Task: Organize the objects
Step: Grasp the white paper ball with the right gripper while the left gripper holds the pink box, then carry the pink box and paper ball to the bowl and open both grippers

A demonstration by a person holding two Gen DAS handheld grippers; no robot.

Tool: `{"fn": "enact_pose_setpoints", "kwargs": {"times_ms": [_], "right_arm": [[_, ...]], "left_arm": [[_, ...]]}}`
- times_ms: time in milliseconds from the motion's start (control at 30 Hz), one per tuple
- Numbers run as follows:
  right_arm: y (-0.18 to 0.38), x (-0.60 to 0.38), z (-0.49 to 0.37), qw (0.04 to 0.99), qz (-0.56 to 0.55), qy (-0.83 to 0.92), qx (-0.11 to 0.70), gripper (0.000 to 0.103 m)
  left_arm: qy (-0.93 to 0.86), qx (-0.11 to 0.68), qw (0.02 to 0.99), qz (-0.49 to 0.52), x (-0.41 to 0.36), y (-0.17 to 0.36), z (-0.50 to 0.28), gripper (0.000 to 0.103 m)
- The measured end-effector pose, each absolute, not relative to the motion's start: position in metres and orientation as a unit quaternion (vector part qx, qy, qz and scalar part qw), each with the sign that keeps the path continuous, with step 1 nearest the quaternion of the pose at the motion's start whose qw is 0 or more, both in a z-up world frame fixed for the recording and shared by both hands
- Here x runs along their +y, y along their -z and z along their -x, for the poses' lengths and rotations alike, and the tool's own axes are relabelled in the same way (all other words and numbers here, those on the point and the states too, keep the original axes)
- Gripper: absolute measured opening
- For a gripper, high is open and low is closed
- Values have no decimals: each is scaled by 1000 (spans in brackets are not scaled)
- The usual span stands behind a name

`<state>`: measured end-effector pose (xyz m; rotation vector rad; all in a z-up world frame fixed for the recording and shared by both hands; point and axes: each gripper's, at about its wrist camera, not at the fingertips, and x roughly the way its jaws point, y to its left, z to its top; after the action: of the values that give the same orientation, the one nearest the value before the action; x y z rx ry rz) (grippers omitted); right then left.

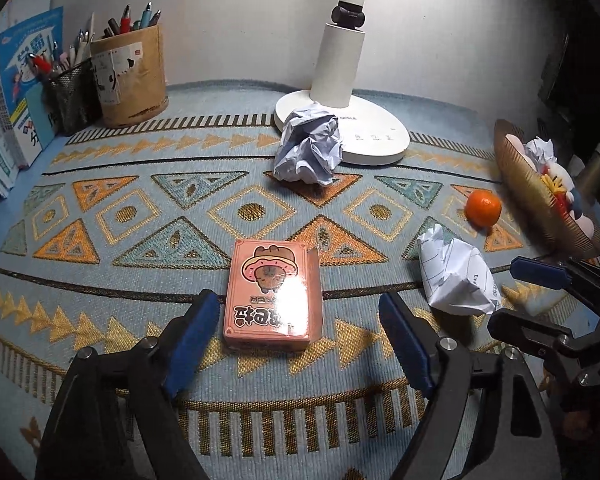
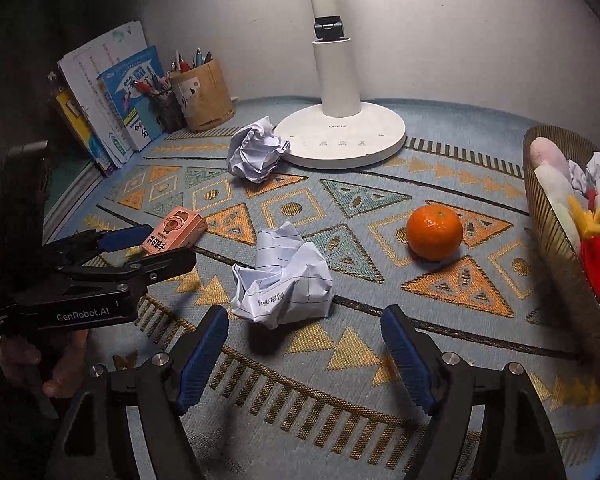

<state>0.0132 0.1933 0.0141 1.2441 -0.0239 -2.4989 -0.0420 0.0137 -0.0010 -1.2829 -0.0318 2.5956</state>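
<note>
Left wrist: pink box [image 1: 273, 297] btwn 2 spread fingers [image 1: 193, 336].

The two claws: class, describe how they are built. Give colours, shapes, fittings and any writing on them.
Each claw is a black frame that forks into two angular arms. The left claw and right claw both carry ribbed blue pads on the inner faces of their fingers. Round silver bolt heads mark the pivots. The right wrist view shows white lettering, "GenRobot.AI", on the left claw's side. No cables or sleeves show.
</note>
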Motion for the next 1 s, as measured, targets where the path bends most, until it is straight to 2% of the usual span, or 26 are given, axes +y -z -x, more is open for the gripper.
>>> {"fn": "enact_pose_setpoints", "kwargs": {"times_ms": [233,300,333,367,400,433,767,1000], "right_arm": [[-4,174,4,184,-443,878,7,79],[-3,174,9,187,-444,876,-6,79],[-1,174,10,191,-445,875,-15,79],[0,175,11,193,-447,873,-22,74],[0,176,11,195,-448,872,-28,62],[2,176,11,196,-451,871,-30,57],[-25,207,-30,193,-413,887,-70,53],[-80,286,-73,144,-357,914,-126,53]], "left_arm": [[-894,-10,107,434,11,5,44,46],[-895,-13,106,432,9,5,43,44],[-897,-15,105,430,8,4,43,38],[-897,-16,107,429,7,4,42,38],[-897,-16,108,429,7,4,42,38],[-897,-16,107,429,8,4,42,38],[-901,-33,138,410,22,-14,22,38],[-909,-24,215,357,88,-69,9,38]]}}
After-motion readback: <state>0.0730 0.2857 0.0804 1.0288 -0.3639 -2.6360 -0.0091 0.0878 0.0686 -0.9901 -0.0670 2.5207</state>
